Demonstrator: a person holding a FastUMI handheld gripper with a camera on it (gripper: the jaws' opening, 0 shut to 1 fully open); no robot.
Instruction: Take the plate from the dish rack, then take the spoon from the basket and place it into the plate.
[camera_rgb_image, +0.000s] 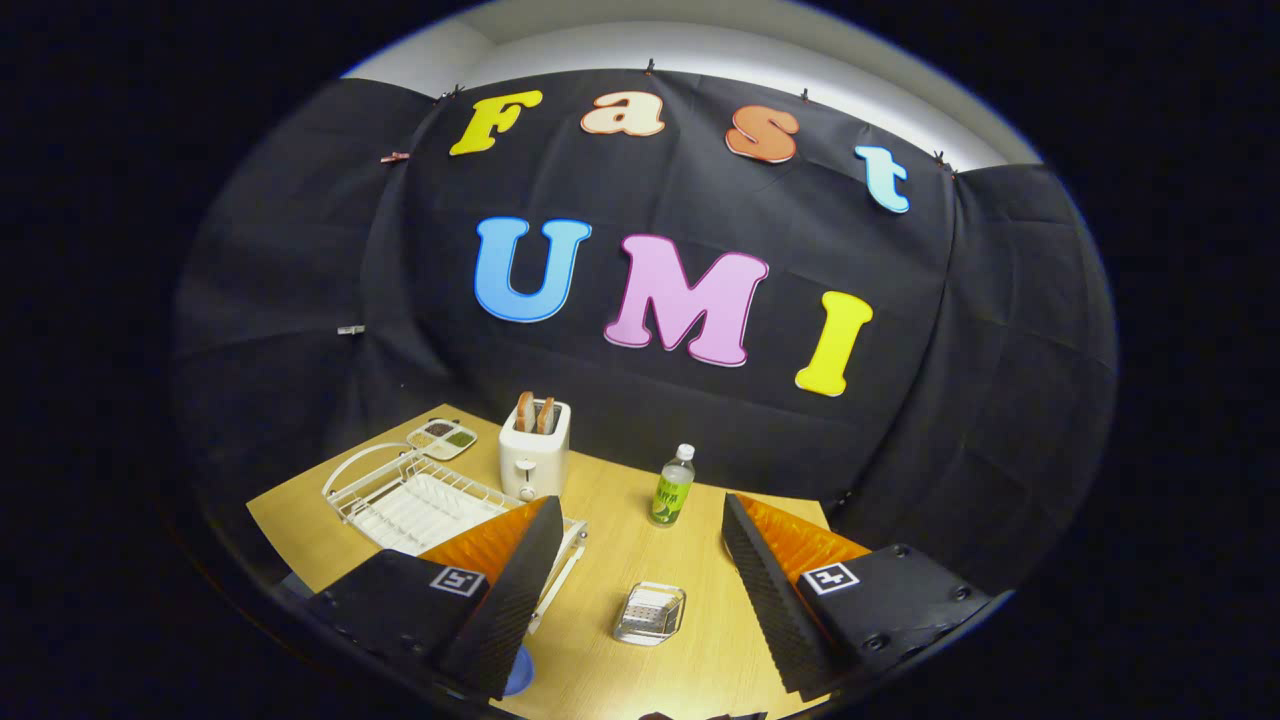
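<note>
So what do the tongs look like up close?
The tongs are two big wedge-shaped fingers, one on each side of the little clear basket on the table. Their inner faces are ribbed, like tiny ridges for gripping. Each sits on a blocky dark base with a small square black-and-white marker on top, and one base shows round screws. They stand wide open.

Overhead light, table (620, 560) bright w/ glare, fisheye-warped edges

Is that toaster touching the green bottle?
Apart. The gripper view shows bare table between the toaster and the bottle. The gripper hangs above, fingers open and holding nothing.
</note>
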